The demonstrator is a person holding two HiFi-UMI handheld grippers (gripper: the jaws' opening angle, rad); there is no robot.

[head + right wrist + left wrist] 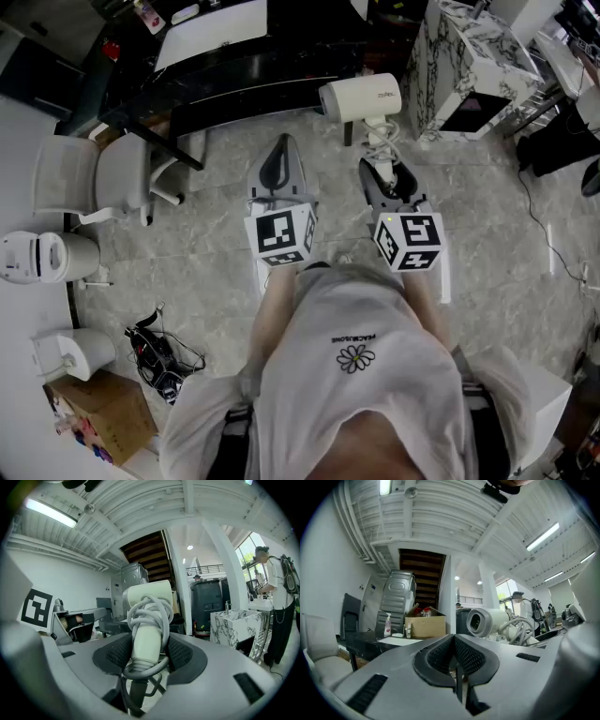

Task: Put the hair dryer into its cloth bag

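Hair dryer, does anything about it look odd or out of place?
Only the cord: it is wound unevenly round the handle, with one loop hanging loose at its base, in the right gripper. The hair dryer looks undamaged.

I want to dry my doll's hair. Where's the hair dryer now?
In the head view, upper middle: the hair dryer stands in the right gripper, handle clamped between its jaws, right of the left gripper and near the marbled cabinet.

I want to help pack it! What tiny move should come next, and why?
Probably open the left gripper and go find the cloth bag, which no view shows. The right gripper clamps the hair dryer by its cord-wrapped handle, while the left is shut and empty.
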